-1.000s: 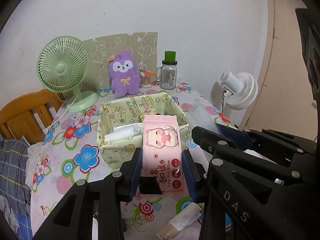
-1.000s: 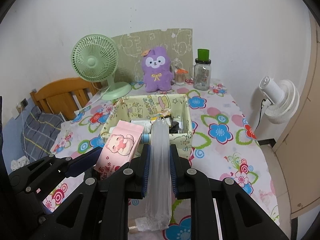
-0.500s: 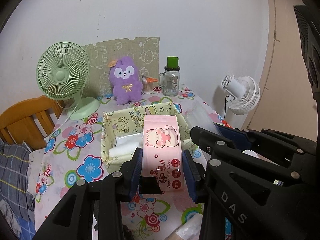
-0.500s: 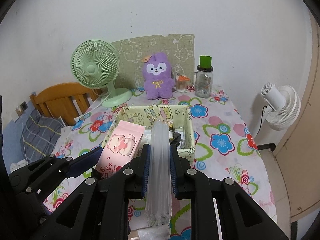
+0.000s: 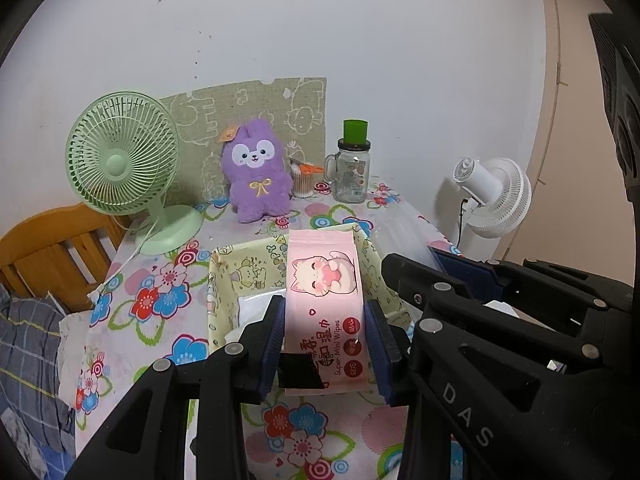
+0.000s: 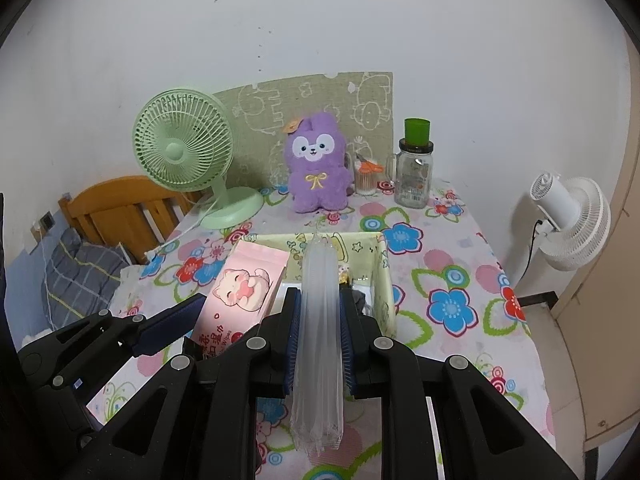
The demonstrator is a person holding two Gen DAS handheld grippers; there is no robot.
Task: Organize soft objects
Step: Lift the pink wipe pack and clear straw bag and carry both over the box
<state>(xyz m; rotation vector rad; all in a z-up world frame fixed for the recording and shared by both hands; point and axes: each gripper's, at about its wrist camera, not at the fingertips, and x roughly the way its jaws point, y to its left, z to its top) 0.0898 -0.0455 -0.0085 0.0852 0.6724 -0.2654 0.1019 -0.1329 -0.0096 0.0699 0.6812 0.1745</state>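
Both tongs lifted higher above bench. Left tongs squeeze pink wipes pack; right tongs squeeze clear bag.

The left gripper is matt black plastic with blue ribbed pads, clamped on a glossy pink film wipes pack. The right gripper, of the same plastic, pinches a clear, crinkled plastic bag. At 12 o'clock from both sits a soft cloth basket, printed and matt. The tablecloth looks smooth and slightly shiny. Further toward 12 o'clock, the purple plush toy is fuzzy, and the jar is clear glass. At 10 o'clock the green fan is smooth plastic, beside a varnished wooden headboard.
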